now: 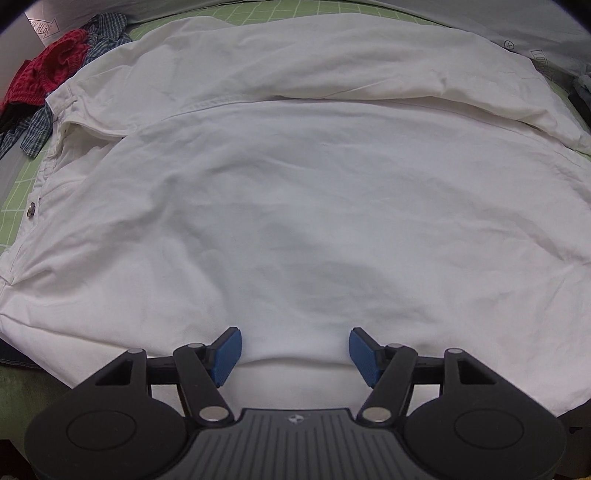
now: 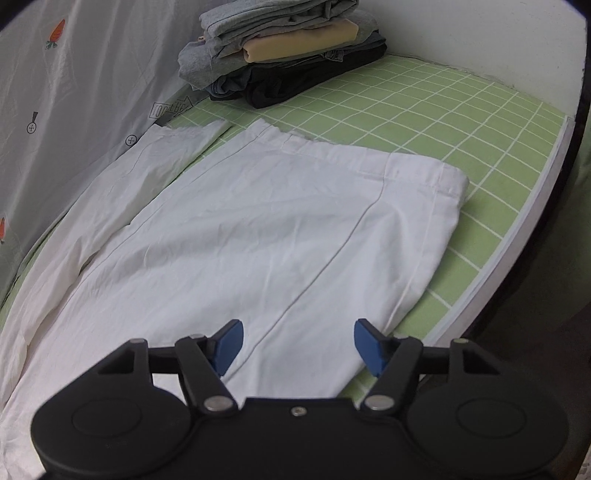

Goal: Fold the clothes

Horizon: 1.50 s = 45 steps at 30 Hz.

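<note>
**White garment spread flat, both tools released above it**

Left wrist view. Your left tool (image 1: pixel 294 350) hangs over the near edge of the white garment (image 1: pixel 295 192), its blue pads (image 1: pixel 227 354) apart and pressing on nothing; the cloth's folded hem lies between and below them. The garment covers most of the green gridded mat (image 1: pixel 16 192). One long fold of it runs across the far side. A button (image 1: pixel 31 210) shows at its left edge. Beyond the far left corner lies a heap: a red knit piece (image 1: pixel 48 70) and a blue checked shirt (image 1: pixel 101 35), touching each other.

Right wrist view. Your right tool (image 2: pixel 298 345) hovers over the white garment (image 2: pixel 258 236), pads spread, nothing gripped. A seam line runs from between the pads up toward the garment's far right corner. The garment lies on the green gridded mat (image 2: pixel 443 122), its right edge folded over, its left part lying along a pale printed sheet (image 2: pixel 55 110) with carrot motifs. At the far end of the mat stands a stack of folded clothes (image 2: pixel 284 48): grey on top, tan in the middle, dark beneath, well apart from the garment.
</note>
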Each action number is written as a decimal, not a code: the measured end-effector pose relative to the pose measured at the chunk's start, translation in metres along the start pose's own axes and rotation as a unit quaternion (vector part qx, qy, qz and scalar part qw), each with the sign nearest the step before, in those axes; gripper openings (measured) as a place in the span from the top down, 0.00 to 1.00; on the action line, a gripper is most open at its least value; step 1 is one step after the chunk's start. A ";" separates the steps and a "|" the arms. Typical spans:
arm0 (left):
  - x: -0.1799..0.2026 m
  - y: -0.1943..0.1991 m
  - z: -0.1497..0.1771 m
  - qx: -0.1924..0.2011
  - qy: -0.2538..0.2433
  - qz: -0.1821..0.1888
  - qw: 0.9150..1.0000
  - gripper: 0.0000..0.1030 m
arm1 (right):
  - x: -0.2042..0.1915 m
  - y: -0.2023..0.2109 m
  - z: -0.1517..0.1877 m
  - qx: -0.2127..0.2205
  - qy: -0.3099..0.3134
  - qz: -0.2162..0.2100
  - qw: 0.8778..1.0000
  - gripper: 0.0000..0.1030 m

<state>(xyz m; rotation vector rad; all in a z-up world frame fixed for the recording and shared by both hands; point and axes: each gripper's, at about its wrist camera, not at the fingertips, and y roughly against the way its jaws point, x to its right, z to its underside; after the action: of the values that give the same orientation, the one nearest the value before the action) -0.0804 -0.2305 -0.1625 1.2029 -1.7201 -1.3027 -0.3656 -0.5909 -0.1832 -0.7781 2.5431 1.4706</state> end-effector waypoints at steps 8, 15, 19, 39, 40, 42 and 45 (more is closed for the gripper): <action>0.007 -0.003 0.000 0.003 0.011 -0.010 1.000 0.28 | 0.036 0.009 -0.001 -0.004 -0.081 -0.084 0.993 0.21; 0.008 -0.003 0.001 0.003 0.016 -0.012 1.000 0.26 | 0.045 0.012 -0.001 0.000 -0.077 -0.032 0.996 0.14; 0.006 -0.003 0.002 0.005 0.015 -0.007 1.000 0.25 | 0.036 0.007 -0.002 0.003 -0.003 0.005 1.000 0.18; -0.023 0.011 0.011 0.029 0.036 0.001 0.999 0.21 | -0.011 -0.011 0.002 -0.005 0.169 0.070 0.983 0.91; -0.026 0.013 0.012 0.031 0.042 -0.003 0.999 0.21 | -0.013 -0.011 0.003 -0.004 0.172 0.074 0.982 0.92; -0.038 0.019 0.014 0.036 0.057 -0.010 0.998 0.22 | -0.017 -0.011 0.005 -0.002 0.178 0.082 0.981 0.92; -0.060 0.030 0.019 0.047 0.090 -0.020 0.995 0.25 | -0.024 -0.012 0.009 0.000 0.202 0.096 0.975 0.92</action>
<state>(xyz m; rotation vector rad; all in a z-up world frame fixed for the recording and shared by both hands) -0.0840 -0.1651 -0.1382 1.3717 -1.6506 -1.1098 -0.3408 -0.5796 -0.1895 -0.9377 2.9922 1.4935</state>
